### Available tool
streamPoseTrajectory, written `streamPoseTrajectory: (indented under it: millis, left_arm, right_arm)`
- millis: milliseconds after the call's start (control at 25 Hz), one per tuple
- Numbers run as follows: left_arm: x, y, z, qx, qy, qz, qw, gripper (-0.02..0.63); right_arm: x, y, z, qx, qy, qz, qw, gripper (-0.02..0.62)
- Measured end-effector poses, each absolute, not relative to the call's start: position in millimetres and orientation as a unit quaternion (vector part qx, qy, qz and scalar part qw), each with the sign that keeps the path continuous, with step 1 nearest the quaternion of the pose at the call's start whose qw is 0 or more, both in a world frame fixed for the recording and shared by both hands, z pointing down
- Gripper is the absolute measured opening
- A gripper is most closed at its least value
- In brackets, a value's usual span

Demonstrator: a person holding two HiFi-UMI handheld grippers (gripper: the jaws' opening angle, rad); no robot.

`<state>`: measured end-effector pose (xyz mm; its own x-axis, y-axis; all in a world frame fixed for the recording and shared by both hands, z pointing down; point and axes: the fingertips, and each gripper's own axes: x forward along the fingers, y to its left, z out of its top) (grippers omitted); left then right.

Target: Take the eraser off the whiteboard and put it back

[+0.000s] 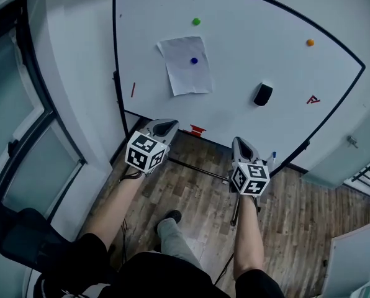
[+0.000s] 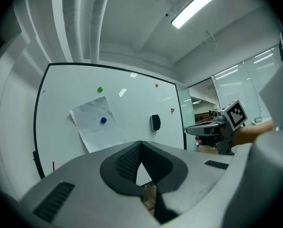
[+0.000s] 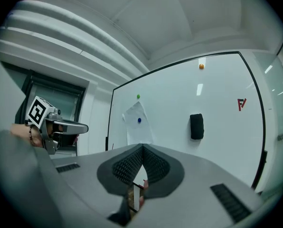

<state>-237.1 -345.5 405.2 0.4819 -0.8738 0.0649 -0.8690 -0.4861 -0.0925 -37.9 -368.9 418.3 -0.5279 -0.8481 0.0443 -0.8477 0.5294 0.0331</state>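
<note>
- Nearest of all, the person's bare forearms (image 1: pixel 247 234) reach forward over the wooden floor (image 1: pixel 297 210), and each hand holds out a gripper pointing level at the wall.
- On the person's left, the left gripper (image 1: pixel 166 127) has its jaws pressed together at the tips. Nothing sits between them, only a slim wedge of daylight below the point where they meet.
- Over on the other side, the right gripper (image 1: pixel 242 144) is closed up the same way, tip to tip and empty.
- Both grippers stand well short of the whiteboard (image 1: pixel 247 54), and neither touches it.
- Stuck upright on the board's right half is the eraser (image 1: pixel 263 94), a small black block with bare white surface all round it. It sits roughly ahead of the right gripper, and no jaw is near it.
- To the eraser's left hangs a paper sheet (image 1: pixel 186 67), slightly tilted and pinned by a blue magnet (image 1: pixel 194 60).
- Above the sheet is a green magnet (image 1: pixel 196 22), and an orange magnet (image 1: pixel 310 42) sits up and to the right of the eraser.
- Just right of the eraser is a small red mark (image 1: pixel 313 100). I cannot make out what it says.
- Down between the two arms, one dark shoe (image 1: pixel 171 216) rests on the floor.
</note>
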Motion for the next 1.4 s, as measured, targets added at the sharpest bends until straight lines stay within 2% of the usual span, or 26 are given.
streamPoseTrajectory:
  millis: [440,960,1000,1080,1160,1400]
  left_arm:
    - [-196.5,-466.1,404.7,-0.886,0.457,-0.067,0.05,0.017]
    - [-144.9,-565.7,382.4,-0.918,0.387,-0.059,0.068,0.017]
    - [-140.7,-570.4,381.4,-0.92,0.382,-0.059,0.069,0.017]
    - [-133.1,-579.4,379.1,-0.923,0.374,-0.059,0.07,0.017]
    - [-127.0,-586.7,377.8,-0.926,0.366,-0.059,0.072,0.017]
    - [-117.6,-607.0,379.4,-0.931,0.352,-0.062,0.074,0.017]
  right_arm:
    - [-18.4,-469.1,423.6,0.538,-0.843,0.007,0.007,0.023]
    - [23.3,-549.6,386.9,0.615,-0.788,-0.02,-0.007,0.025]
    - [26.3,-554.8,385.1,0.616,-0.787,-0.017,-0.009,0.04]
    - [31.4,-565.0,381.3,0.617,-0.787,-0.01,-0.018,0.19]
    - [38.5,-574.1,378.8,0.63,-0.776,-0.01,-0.021,0.249]
    - [58.4,-611.5,380.0,0.671,-0.742,-0.004,-0.01,0.295]
